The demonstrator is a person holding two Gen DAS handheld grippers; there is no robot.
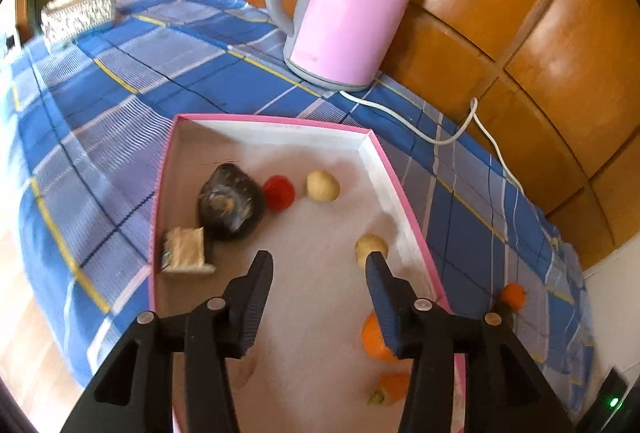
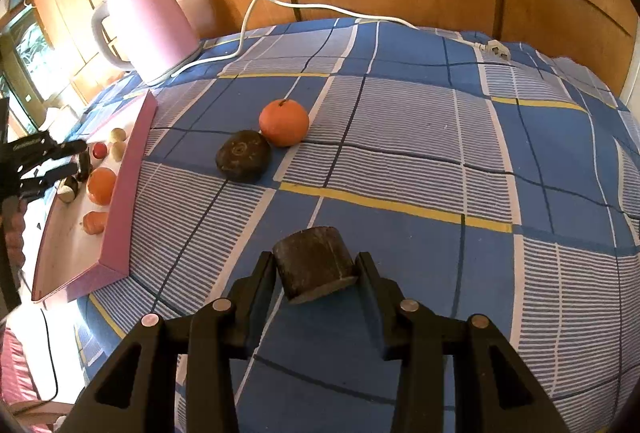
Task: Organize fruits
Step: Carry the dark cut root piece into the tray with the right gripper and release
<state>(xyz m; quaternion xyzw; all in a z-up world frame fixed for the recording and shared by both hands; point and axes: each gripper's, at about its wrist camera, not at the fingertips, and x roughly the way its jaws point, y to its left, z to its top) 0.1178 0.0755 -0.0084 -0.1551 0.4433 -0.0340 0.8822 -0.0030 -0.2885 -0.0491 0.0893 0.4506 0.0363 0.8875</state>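
While the right gripper clamps a dark cylindrical piece between its pads, lifted over the checked cloth, the grip looks the likeliest thing to fail: the pads bear on a curved side, so the piece could roll or twist out on the way to the pink-rimmed tray and drop on the cloth, or tumble off the table's near edge. The left gripper hangs over the tray with its jaws apart and nothing between them; one finger sits just in front of a pale round fruit, and a careless sweep could knock that fruit or the orange below it about.

Counted in the tray from the left wrist view: two pale round fruits, one small red fruit, one orange, one smaller orange piece with a green tip (possibly a carrot, it is half hidden), one large dark husked thing and one pale block.

On the cloth outside the tray: one orange touching one dark round fruit. That makes three loose pieces left, counting the held one. One pink kettle stands behind, its cord trailing.
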